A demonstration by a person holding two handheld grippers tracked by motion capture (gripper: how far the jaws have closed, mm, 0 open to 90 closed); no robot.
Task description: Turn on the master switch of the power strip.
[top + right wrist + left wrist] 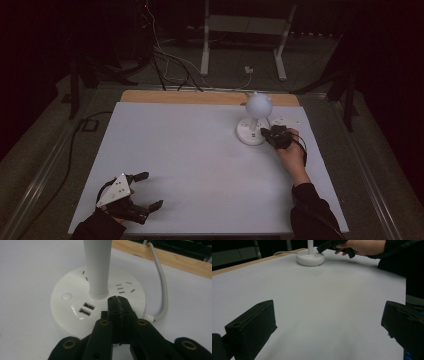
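Right gripper [117, 298] jaws pressed together, holding nothing, tips over the desk lamp base [75, 312] just ahead of the stem [97, 267]; looks lined up to poke the round button [66, 296] to their left. USB ports [86, 309], sockets alongside. Left gripper [145, 192] wide open, empty, parked on the counter [190, 165] well away from the lamp. No readable markings.

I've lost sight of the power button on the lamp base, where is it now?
In the right gripper view the round button sits on the lamp base, left of the stem and the USB ports; the shut right tool is over the base.
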